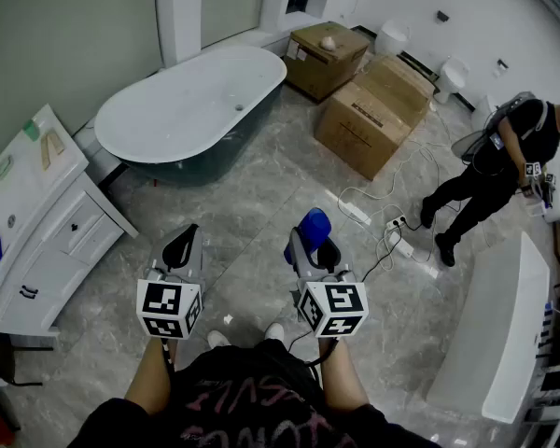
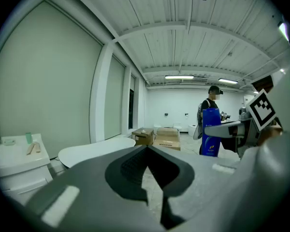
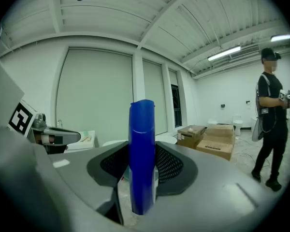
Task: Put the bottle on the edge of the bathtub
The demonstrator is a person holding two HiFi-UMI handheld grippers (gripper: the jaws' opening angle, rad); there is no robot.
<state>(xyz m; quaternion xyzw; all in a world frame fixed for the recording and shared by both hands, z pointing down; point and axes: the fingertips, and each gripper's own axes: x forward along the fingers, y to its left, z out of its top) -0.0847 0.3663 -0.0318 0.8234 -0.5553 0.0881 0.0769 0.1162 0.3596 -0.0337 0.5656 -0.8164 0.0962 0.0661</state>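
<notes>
A tall blue bottle (image 3: 142,153) stands upright between the pads of my right gripper (image 3: 142,166), which is shut on it. In the head view the blue bottle (image 1: 314,224) sticks up from the right gripper (image 1: 308,243) above the marble floor. My left gripper (image 1: 182,243) hangs beside it to the left, shut with nothing in it; its jaws (image 2: 147,153) meet at the tip. The white oval bathtub (image 1: 191,110) stands some way ahead and to the left, well apart from both grippers. Its rim (image 2: 94,149) shows low in the left gripper view.
Two cardboard boxes (image 1: 369,110) sit beyond the tub's right end. A person (image 1: 499,171) stands at the right, near cables and a power strip (image 1: 394,231) on the floor. A white vanity (image 1: 37,213) lines the left wall. A long white unit (image 1: 504,325) stands at the right.
</notes>
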